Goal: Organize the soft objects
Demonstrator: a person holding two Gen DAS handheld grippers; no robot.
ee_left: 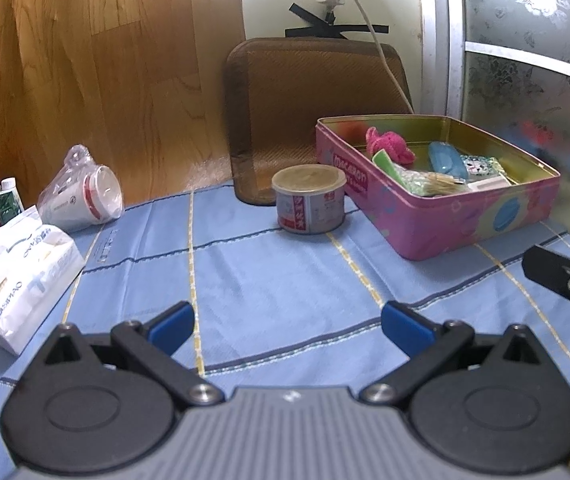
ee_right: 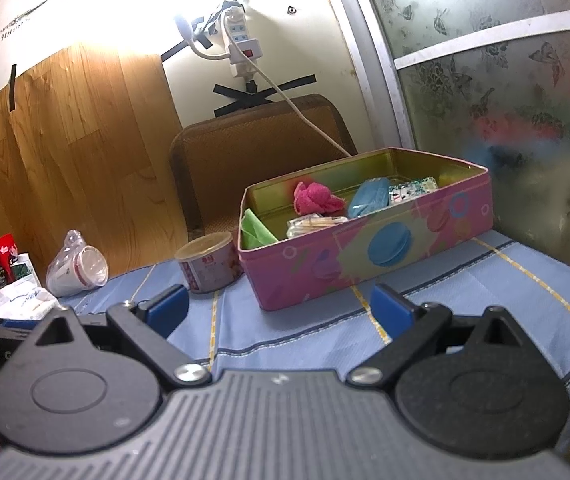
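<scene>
Both the left gripper (ee_left: 287, 328) and the right gripper (ee_right: 279, 308) hover over the blue cloth on the counter (ee_left: 277, 280), jaws spread wide and holding nothing. The soft things already lie in the pink tin (ee_right: 369, 264) at the counter's far right corner: a pink fluffy cloth (ee_right: 317, 199), light and limp, best pinched at a bunched fold. At the left edge a white tissue pack (ee_left: 17, 280) looks squashy; it should be gripped across its narrow middle. A small can (ee_left: 309, 204) stands just beside the tin, a bagged cup (ee_left: 81, 200) farther left.
</scene>
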